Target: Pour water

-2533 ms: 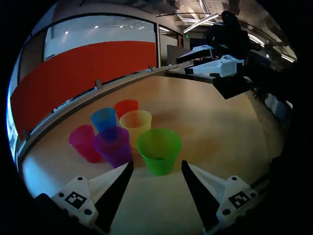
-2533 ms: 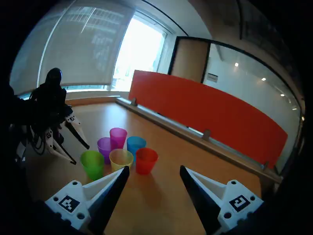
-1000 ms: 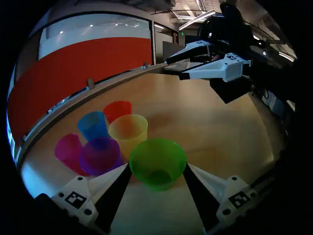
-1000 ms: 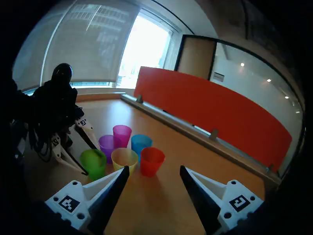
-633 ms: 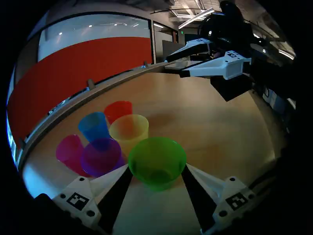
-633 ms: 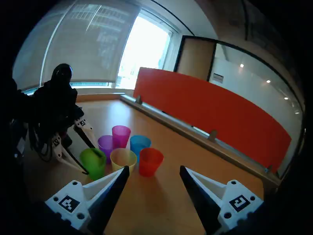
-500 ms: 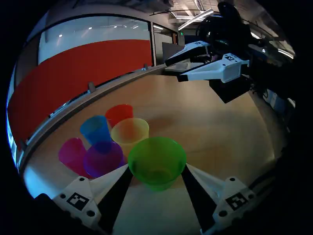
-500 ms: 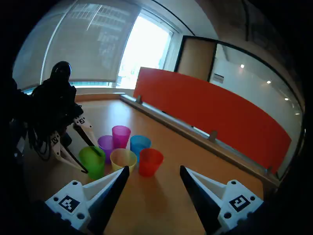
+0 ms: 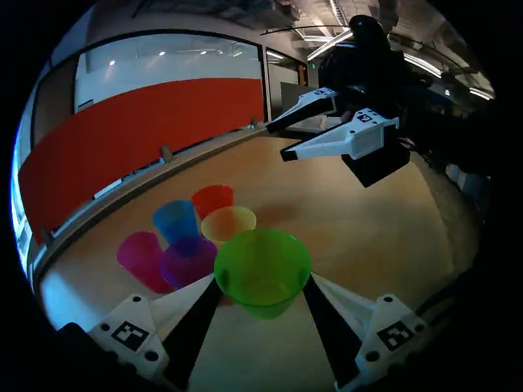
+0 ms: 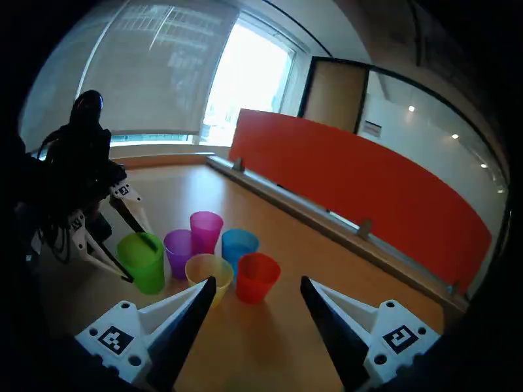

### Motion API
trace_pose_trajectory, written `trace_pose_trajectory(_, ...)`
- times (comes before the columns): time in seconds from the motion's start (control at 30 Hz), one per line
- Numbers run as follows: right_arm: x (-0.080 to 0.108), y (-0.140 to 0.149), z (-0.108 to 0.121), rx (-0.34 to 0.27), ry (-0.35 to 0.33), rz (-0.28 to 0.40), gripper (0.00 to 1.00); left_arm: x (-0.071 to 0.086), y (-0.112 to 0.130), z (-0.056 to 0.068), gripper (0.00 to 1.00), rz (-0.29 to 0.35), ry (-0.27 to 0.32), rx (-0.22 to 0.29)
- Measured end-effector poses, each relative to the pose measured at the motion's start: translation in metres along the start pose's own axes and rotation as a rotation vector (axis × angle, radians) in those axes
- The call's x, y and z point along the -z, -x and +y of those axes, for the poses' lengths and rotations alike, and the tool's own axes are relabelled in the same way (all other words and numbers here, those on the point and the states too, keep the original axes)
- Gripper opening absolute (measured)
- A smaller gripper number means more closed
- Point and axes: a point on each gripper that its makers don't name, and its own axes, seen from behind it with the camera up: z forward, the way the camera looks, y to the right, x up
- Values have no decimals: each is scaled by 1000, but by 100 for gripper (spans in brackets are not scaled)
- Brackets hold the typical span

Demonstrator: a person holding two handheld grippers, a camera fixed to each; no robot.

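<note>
The left gripper (image 9: pixel 261 279) is closed around the green cup (image 9: pixel 263 258), one finger pressing on each side of its wall, with the open mouth just ahead of the fingertips. Whether the base has left the table (image 9: pixel 366 222) cannot be told. Something pale lies at the bottom of the cup, possibly a little water, though that is unclear.

Just beyond the held cup and to the left of the fingers stand the other five, close together: the purple cup (image 9: pixel 186 258) and the yellow cup (image 9: pixel 227 223) nearest, the pink cup (image 9: pixel 140 258) farther left, and the blue cup (image 9: pixel 175 221) and the red cup (image 9: pixel 212 196) behind them.

The right gripper (image 10: pixel 256 282) hangs above the table with its fingers spread and nothing between them. In the right gripper view the red cup sits straight ahead of its fingertips, the yellow one just off its left finger, and the green cup well off to its left in the other gripper's hold.

The task looks to be at an early stage. The pick-up seems made, and no cup is tipped. Carrying the green cup over a receiver and pouring are left to do.
</note>
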Motion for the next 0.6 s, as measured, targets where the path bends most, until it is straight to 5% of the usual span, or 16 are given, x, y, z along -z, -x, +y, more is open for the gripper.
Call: trace_pose_trajectory(0.6, -56, -11, -5, 18, -78, -43, 100, 43, -11, -18, 85, 68, -73, 67)
